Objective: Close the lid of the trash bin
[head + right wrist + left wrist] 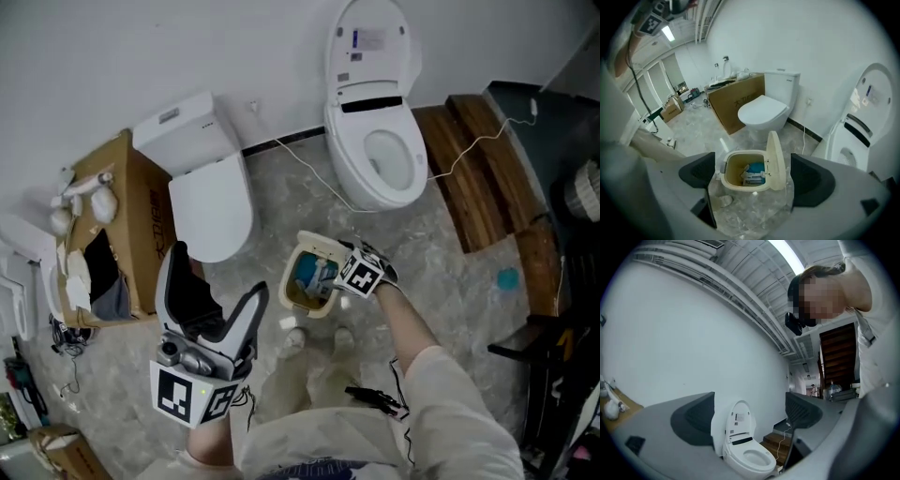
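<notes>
Marble floor [441, 281] mid-frame holds the trash bin [740, 186], its lid [775, 159] standing upright, framed between your right gripper's [754, 179] wide-spread, empty jaws. Your left gripper [216, 278], lower left, gapes empty too.

left claw [749, 414] and right claw [753, 175]: jaws apart

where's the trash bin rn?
Head view centre: the trash bin stands on the floor before the closed toilet and the open toilet, lid open, with the right gripper at its right edge.
</notes>
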Motion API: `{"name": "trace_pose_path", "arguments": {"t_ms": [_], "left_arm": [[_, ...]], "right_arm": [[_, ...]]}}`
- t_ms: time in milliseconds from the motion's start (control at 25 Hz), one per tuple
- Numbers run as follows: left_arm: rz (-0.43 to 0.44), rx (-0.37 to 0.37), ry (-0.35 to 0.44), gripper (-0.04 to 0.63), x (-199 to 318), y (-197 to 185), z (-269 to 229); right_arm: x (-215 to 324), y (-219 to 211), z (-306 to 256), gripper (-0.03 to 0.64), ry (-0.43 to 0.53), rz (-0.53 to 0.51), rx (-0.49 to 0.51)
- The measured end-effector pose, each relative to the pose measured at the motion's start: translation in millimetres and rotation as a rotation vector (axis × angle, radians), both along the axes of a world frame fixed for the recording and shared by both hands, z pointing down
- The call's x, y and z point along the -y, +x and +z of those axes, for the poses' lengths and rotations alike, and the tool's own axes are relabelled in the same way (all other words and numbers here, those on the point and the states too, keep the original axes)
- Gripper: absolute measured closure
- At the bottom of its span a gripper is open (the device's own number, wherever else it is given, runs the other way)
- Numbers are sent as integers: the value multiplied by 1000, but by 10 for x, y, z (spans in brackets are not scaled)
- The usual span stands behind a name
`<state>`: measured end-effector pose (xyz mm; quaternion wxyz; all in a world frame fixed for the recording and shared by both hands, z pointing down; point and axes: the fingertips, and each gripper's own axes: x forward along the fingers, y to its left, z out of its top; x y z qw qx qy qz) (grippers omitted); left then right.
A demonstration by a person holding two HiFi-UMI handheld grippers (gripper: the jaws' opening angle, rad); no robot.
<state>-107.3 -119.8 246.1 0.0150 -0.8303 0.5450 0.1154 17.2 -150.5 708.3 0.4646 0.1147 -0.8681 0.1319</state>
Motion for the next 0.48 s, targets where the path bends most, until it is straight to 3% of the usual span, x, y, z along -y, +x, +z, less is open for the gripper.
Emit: {"name": "trace_pose_path", "arguments": {"t_ms": [280, 480], "left_arm": [[-12, 53, -47, 143, 201, 98, 423], [2, 56, -73, 143, 290, 98, 693]], "right_arm": [[293, -132, 810, 117, -72, 19, -108], [246, -191, 984, 117, -68, 29, -106]]}}
